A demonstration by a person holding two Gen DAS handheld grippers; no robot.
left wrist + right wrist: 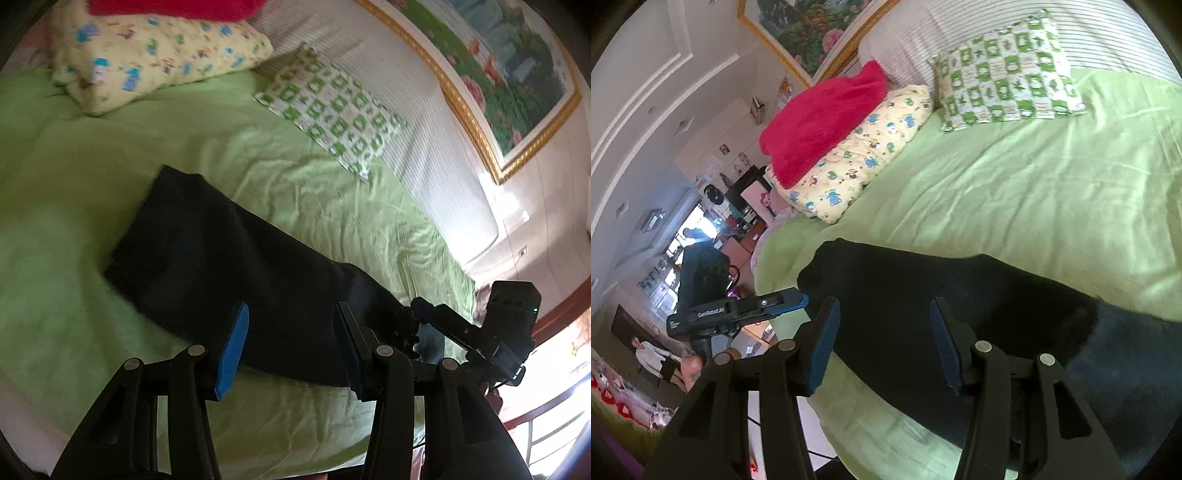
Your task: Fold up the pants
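Dark pants [229, 254] lie flat on the green bedsheet [55, 221], stretched from the middle toward the near right edge. My left gripper [291, 321] is open above the near part of the pants, its blue pads [232, 354] apart and empty. My right gripper [417, 325] shows at the right end of the pants in the left wrist view, where its jaws are unclear. In the right wrist view my right gripper [882, 317] is open over the pants [942, 295], and my left gripper [803, 299] shows at their left end.
A yellow patterned pillow [155, 55] with a red blanket [823, 122] on it and a green-checked pillow [332, 110] lie at the head of the bed. A striped headboard [424, 129] and framed picture [498, 62] stand behind. The bed edge [783, 332] drops to the floor at the left.
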